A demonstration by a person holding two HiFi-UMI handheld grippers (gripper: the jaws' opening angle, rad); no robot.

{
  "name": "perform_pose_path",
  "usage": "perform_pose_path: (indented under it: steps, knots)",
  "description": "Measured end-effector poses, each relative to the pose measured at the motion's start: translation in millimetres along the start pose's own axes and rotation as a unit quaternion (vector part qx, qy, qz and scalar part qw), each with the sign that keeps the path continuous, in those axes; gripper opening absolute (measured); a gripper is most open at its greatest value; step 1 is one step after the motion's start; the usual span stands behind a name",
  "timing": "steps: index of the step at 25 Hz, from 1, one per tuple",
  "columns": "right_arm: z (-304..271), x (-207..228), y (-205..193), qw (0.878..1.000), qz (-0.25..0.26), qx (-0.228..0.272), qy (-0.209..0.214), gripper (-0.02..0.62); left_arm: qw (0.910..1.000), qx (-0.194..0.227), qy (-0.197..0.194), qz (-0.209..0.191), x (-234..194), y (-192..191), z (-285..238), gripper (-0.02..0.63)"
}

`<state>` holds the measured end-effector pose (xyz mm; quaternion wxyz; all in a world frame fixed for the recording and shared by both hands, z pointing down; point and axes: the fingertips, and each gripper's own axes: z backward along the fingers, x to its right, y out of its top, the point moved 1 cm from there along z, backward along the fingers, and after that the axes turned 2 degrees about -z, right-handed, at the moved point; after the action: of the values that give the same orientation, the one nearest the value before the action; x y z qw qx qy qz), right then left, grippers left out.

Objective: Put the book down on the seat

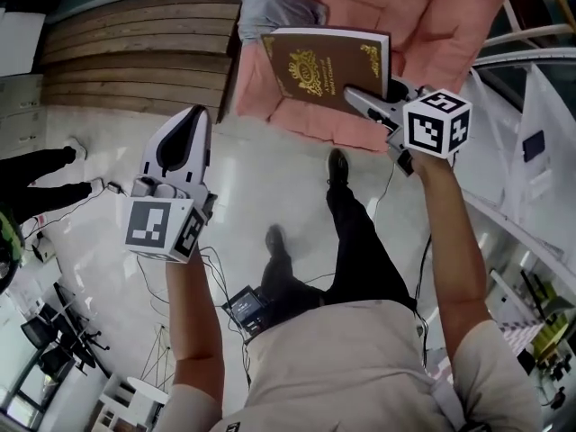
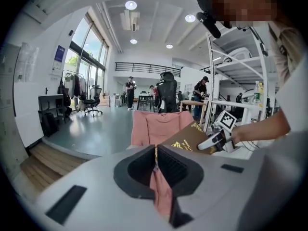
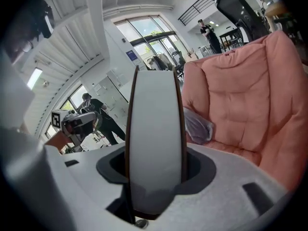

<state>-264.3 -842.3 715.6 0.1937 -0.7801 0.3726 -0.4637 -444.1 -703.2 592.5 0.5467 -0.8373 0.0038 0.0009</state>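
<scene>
The book (image 1: 326,68) looks stiff and maybe a bit heavy. Its hard brown cover could be slippery. I think a good place to hold it is at the edge, with one jaw on each cover. The right gripper (image 1: 357,97) has its jaws closed on the book near one corner and holds it over the pink seat (image 1: 450,25). The left gripper (image 1: 191,120) has its jaws closed on nothing. The cover has gold patterns, and the pages are white.

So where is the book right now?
In the head view it is upper centre-right: the book is clamped in the right tool and held over the pink seat, with a grey bag just to its left.
</scene>
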Motion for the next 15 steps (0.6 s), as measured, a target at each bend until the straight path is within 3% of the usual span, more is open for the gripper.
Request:
perform_pose_path:
  steps: [10,15]
  knots:
    - [-53.0,102.4,-108.8,0.996,-0.078,-0.050,0.003,0.213,0.9993,-0.031,-0.010,0.019,29.9,-89.8,-53.2,0.020]
    - [-63.6,119.3,-127.4,0.991,-0.112,-0.068,0.005,0.213,0.9978,-0.057,-0.006,0.033,28.8,-92.2,-56.0,0.020]
